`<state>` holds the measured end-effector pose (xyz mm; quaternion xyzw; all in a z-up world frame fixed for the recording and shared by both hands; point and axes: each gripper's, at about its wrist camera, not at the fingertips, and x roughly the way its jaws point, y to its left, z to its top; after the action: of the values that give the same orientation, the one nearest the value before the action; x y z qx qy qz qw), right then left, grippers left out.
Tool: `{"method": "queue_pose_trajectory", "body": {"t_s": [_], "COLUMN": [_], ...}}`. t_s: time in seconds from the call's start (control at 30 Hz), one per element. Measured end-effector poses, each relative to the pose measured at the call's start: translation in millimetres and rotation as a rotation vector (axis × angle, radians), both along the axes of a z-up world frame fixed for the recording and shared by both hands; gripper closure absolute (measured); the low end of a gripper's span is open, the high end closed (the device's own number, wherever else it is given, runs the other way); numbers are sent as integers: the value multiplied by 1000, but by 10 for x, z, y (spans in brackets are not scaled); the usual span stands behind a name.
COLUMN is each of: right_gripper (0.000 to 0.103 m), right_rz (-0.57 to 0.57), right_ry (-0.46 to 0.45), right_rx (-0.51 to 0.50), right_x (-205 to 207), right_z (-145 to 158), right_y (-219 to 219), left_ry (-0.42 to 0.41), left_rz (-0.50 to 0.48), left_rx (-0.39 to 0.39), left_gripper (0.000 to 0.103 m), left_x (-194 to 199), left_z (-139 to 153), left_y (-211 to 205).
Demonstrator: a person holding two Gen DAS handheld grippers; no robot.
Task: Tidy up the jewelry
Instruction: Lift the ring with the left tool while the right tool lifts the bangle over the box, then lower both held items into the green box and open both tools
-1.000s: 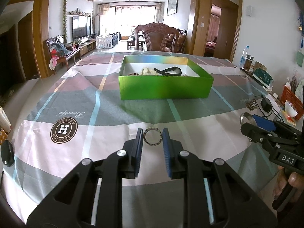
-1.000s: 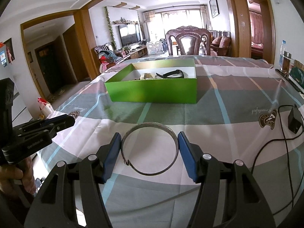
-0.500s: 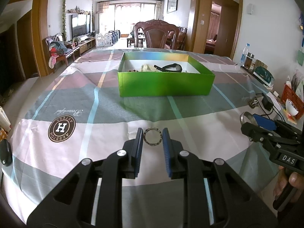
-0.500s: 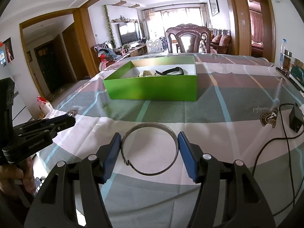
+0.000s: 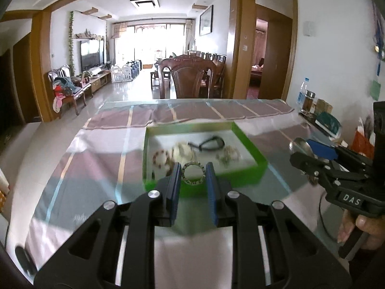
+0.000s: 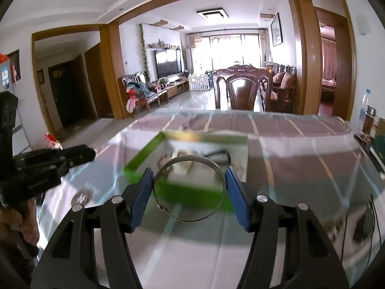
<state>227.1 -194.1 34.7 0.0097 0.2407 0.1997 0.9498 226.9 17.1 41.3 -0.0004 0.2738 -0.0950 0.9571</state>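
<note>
Green box (image 5: 250, 148) open on top, easy way in from above. Inside crowded though: beaded bracelet (image 5: 161, 159) left, black strap (image 5: 211, 142) at back, silvery chain (image 5: 227, 156) right. Bare tabletop (image 5: 96, 159) wide open to the left. Right edge cluttered with bottles (image 5: 305, 96), plus cable (image 6: 371, 219) trailing nearby.

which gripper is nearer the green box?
Left. The left gripper is at the green box near wall; the right gripper hangs short of it.
</note>
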Motion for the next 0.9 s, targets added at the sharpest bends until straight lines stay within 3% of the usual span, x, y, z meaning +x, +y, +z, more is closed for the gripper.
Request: {"method": "queue_pose_trajectory", "body": {"t_s": [0.17,0.33,0.57,0.6,0.63,0.7,0.77,0.9], "right_gripper": [43,43,39,34,27,23,16,8], "right_rz": [-13,-19,-37,-44,-57,-74,-79,-81], "right_ry": [36,153,206,206,205,188,152,13], "right_rx": [-28,-2,-13,-6,10,53,95,128], "right_x": [714,1358,1735,1749,1745,1662,1498,777], "right_z": [-41,-401,-766,-772,-766,-684,-554,-219], "right_y": [136,273,445,430,395,296,178,-91], "left_ry": [72,209,306,305,283,178,102,9], "left_rz": [-2,41,74,77,86,140,164,174], "left_rx": [-34,-26,-17,-13,3,27,27,-6], "left_gripper": [82,82,81,68,39,15,10,4], "left_x": [794,1540,1900,1910,1882,1714,1511,887], "left_z": [-9,-423,-902,-920,-923,-828,-712,-491], "left_y": [-14,-49,-29,-20,-9,56,137,264]}}
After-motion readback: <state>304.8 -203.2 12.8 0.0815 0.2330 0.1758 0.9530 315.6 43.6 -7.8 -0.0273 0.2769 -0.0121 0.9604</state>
